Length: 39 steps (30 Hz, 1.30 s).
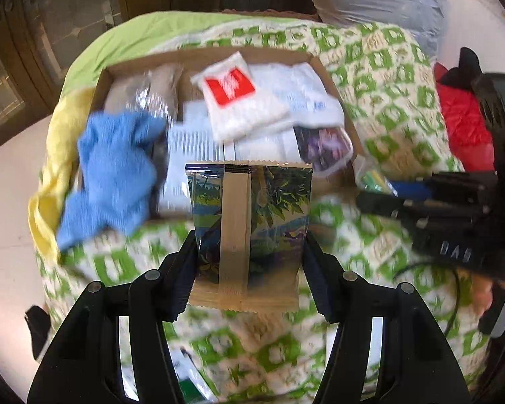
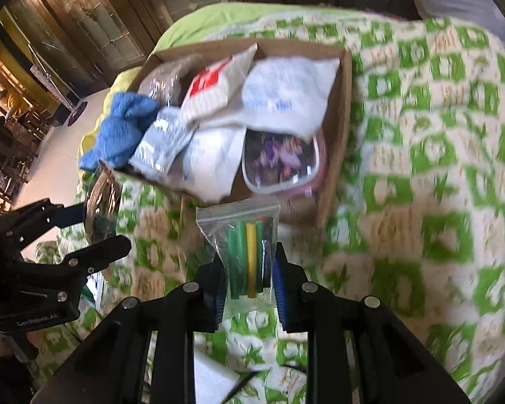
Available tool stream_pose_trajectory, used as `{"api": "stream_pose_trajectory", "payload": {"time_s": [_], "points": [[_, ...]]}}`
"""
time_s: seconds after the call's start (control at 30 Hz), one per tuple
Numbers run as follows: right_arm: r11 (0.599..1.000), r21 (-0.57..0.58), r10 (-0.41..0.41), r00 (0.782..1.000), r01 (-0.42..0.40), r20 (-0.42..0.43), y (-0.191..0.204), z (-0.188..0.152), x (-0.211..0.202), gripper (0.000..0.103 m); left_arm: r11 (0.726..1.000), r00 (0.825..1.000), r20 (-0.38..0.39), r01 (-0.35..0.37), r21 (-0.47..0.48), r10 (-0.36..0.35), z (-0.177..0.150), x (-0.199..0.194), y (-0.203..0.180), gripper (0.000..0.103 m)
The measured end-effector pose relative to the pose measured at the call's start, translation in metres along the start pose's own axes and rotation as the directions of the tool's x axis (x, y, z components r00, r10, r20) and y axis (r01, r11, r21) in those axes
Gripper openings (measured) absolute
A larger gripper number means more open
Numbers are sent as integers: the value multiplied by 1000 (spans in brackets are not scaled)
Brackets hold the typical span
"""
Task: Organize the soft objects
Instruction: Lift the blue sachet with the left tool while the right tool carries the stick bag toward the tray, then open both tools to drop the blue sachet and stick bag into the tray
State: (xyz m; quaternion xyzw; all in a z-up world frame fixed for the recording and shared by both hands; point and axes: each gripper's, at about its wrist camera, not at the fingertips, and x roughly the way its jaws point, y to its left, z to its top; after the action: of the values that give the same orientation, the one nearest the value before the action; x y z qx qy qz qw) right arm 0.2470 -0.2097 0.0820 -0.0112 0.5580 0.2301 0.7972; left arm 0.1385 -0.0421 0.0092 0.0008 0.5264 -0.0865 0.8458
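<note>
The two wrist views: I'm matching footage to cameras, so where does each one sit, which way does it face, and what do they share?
Left wrist: sits behind the left gripper, faces the cardboard box; own fingers clamp a leaf-print packet; right gripper at right.
Right wrist: sits behind the right gripper, faces the same box; fingers clamp a zip bag of coloured sticks; left gripper at left.
Shared: box, blue cloth, green-patterned blanket.
</note>
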Motion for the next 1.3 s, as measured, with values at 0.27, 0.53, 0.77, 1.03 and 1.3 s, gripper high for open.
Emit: {"api": "stream_pose_trajectory", "payload": {"time_s": [0.27,0.53,0.77,1.03,1.3], "points": [[999,35,-29,999,28,17,-2,35,21,24,997,999,-13,-47,-59,46,46,26,23,59],[998,56,-46,998,43,43,-6,42,33,24,995,998,-12,-57,-80,56,63,46,33,59],[998,67,-17,997,12,74,-8,46,39,56,992,997,-2,-79,-94,79,63,49,38,63],[995,99,-36,987,21,154,-17,38,20,58,992,995,64,-76,-99,83,59,21,37,70],[994,105,-13,993,0,119,-23,1,13,60,993,998,0,-60,-105,60,-10,-8,56,70]]}}
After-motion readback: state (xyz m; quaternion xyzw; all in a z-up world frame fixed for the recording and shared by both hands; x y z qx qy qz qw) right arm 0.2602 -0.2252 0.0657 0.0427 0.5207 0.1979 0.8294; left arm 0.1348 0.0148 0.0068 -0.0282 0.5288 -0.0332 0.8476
